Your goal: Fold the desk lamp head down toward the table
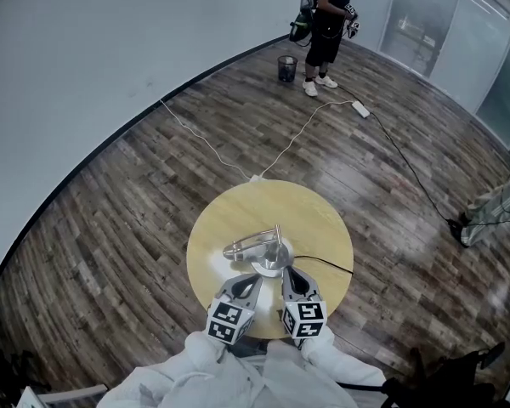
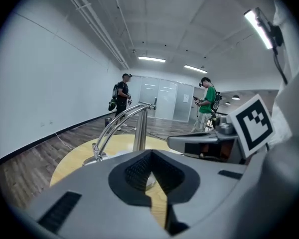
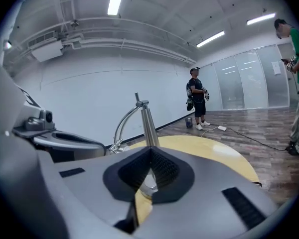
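**Lamp head down, grippers empty**

The desk lamp (image 1: 268, 249) stands on the table (image 1: 212, 219), its head (image 1: 238, 248) arched down to the tabletop, so the fold looks done. The left gripper (image 1: 255, 280) and right gripper (image 1: 289, 277) hang just beside its base, jaws together on nothing, apparently needing no hold.

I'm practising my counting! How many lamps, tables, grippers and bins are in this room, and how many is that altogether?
Desk lamp: 1
Round table: 1
Grippers: 2 (left gripper, right gripper)
Bin: 1
Total: 5
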Tool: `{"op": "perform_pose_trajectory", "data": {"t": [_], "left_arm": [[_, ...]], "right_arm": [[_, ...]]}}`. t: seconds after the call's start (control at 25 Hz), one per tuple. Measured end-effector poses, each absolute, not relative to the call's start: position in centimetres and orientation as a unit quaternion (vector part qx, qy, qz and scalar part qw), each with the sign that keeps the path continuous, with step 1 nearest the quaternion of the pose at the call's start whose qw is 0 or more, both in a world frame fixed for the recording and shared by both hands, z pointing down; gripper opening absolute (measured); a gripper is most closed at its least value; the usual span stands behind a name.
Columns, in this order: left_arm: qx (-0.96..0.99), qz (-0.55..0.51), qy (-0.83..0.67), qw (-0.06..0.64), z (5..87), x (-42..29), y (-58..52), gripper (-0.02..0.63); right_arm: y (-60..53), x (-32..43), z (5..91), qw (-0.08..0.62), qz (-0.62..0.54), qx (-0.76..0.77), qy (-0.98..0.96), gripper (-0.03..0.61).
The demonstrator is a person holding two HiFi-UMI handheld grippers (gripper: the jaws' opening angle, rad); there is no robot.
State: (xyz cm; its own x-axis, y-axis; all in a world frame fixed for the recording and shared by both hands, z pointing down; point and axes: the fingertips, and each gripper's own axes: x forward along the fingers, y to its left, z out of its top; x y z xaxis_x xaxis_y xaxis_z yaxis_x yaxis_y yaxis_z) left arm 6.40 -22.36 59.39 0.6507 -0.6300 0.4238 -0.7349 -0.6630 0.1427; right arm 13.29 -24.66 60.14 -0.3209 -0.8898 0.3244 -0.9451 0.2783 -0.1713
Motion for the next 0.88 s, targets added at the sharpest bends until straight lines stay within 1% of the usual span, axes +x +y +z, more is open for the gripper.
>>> {"op": "perform_pose_trajectory", "data": {"t": [0.16,0.36,0.64,0.88], "left_arm": [[0.894,0.153,-0.396,0.144,57.6,6.3,-22.1,0.002],[0.896,0.127,-0.406,0.126,56.2,5.3,-19.6,0.002],[0.902,0.113,-0.402,0.108,55.6,2.4,-11.8,0.002],[0.898,0.093,-0.412,0.124,54.4,0.5,-5.3,0.002]], "right_arm": [[-24.1,13.6,58.6,0.061,0.17,0.579,-0.795,0.012],[-20.0,12.3,58.4,0.048,0.171,0.587,-0.79,0.012],[-11.2,9.7,58.4,0.039,0.167,0.61,-0.774,0.012],[-5.1,7.7,56.3,0.029,0.159,0.612,-0.774,0.012]]}}
